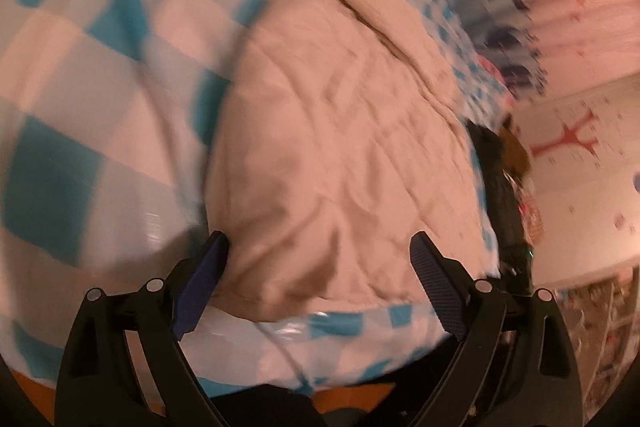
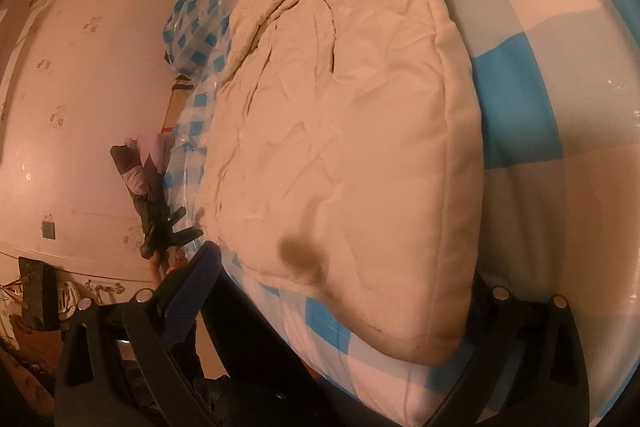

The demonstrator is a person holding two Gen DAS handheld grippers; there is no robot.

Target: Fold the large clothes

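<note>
Left gripper [image 1: 320,251] fingers wide over cream jacket [image 1: 344,147] on checked bed [image 1: 80,67]; right gripper [image 2: 340,267] fingers wide around jacket's corner.

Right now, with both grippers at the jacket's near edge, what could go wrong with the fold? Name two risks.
1. The jacket is thick and puffy; the open left gripper may grab only part of the hem, so it could slip out.
2. It lies on a glossy plastic-covered checked sheet, so it may slide rather than fold.
</note>
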